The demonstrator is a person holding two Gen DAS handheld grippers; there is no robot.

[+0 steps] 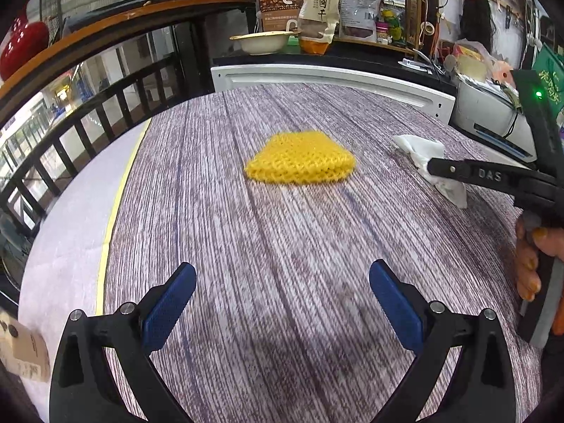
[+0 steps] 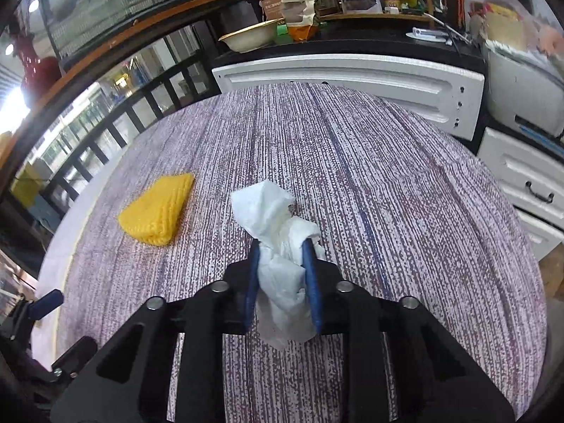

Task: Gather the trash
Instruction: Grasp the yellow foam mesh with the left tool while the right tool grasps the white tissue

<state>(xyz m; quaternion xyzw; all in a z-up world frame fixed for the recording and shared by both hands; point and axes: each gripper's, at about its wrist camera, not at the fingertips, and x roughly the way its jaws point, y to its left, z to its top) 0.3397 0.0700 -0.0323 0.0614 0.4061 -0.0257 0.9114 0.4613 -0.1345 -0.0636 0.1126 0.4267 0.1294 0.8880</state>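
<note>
Now the big table [image 2: 405,183] holds a yellow pad [image 2: 157,208]. Just right of the pad, the right claw [image 2: 283,246] squeezes the white tissue [image 2: 278,257]. The left claw [image 1: 282,275] is open, empty, nearest the pad.

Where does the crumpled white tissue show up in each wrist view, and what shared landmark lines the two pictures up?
Left wrist: the tissue sits at right of centre, partly behind the right gripper.
Right wrist: the tissue is at centre, clamped between the blue pads.
Shared landmark: the yellow knitted cloth, lying left of the tissue in both.
</note>
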